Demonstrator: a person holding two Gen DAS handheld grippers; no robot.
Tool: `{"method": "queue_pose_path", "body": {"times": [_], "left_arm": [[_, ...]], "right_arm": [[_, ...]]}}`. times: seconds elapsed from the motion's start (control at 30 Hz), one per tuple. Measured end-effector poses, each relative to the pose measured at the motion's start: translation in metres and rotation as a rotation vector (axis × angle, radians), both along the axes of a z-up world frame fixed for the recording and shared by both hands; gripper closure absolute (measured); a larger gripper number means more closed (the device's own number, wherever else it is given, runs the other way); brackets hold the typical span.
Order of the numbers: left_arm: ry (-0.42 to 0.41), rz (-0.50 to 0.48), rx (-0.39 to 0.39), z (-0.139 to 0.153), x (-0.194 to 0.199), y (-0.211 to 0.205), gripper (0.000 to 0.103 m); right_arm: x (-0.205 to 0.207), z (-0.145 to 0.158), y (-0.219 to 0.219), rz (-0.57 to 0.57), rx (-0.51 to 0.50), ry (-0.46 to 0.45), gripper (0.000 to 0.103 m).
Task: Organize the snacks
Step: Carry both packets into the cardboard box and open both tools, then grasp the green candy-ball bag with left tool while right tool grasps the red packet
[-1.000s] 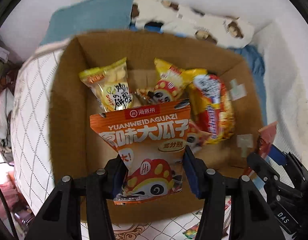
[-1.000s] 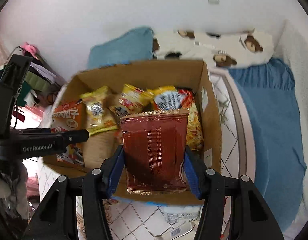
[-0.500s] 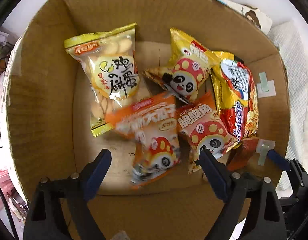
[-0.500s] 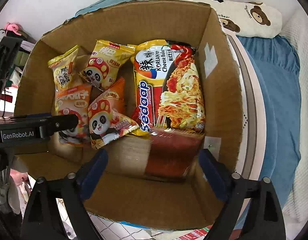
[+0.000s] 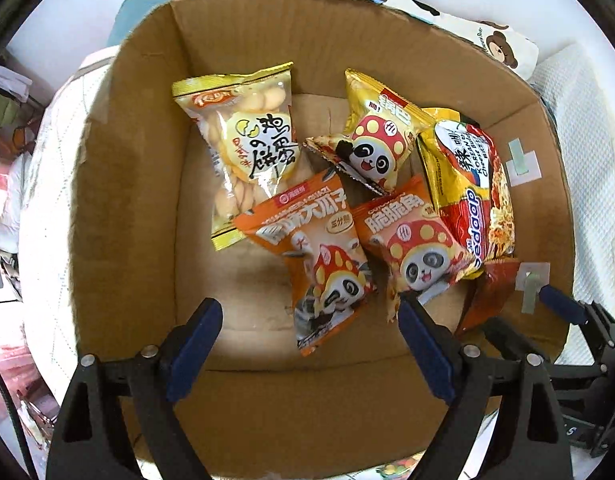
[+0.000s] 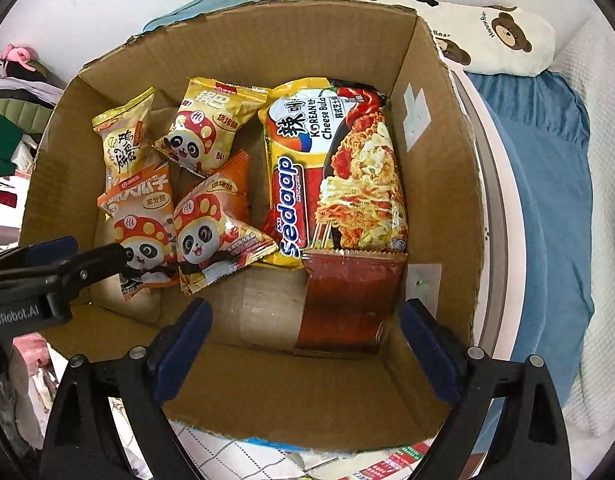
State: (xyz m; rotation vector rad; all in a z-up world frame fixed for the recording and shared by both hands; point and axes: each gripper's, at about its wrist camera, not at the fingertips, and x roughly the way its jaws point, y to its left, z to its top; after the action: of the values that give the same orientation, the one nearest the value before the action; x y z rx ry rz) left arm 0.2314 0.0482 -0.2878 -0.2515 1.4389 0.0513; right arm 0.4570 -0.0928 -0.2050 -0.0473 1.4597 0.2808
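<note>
A cardboard box (image 5: 123,184) (image 6: 439,184) holds several snack packs. The orange sunflower-seed pack (image 5: 319,256) (image 6: 141,224) lies on the box floor just beyond my left gripper (image 5: 309,354), which is open and empty. The dark red pack (image 6: 347,300) (image 5: 487,292) lies at the box's near right, just beyond my right gripper (image 6: 305,350), also open and empty. A Sedaap noodle pack (image 6: 331,172) (image 5: 467,188), a yellow biscuit bag (image 5: 247,152) and two panda-print packs (image 5: 375,140) (image 5: 415,248) lie around them.
The box stands on a quilted white bed cover (image 5: 47,208). A bear-print pillow (image 6: 487,36) and a blue cloth (image 6: 547,200) lie behind and to the right. Clutter shows at the far left (image 6: 11,120).
Both grippers opened and dropped their packs into the box: the orange seed pack from the left, the dark red pack from the right. Both packs now lie still.
</note>
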Motion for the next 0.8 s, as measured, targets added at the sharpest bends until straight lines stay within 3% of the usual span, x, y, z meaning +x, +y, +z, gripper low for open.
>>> {"method": "queue_pose_path", "body": {"times": [0.27, 0.8], "left_arm": [[-0.107, 0.018, 0.041, 0.030, -0.028, -0.005, 0.013], [-0.358, 0.036, 0.113, 0.091, -0.090, -0.022, 0.013]], "right_arm": [[-0.017, 0.024, -0.004, -0.015, 0.021, -0.071, 0.006], [-0.086, 0.097, -0.017, -0.037, 0.035, -0.341, 0.006]]}}
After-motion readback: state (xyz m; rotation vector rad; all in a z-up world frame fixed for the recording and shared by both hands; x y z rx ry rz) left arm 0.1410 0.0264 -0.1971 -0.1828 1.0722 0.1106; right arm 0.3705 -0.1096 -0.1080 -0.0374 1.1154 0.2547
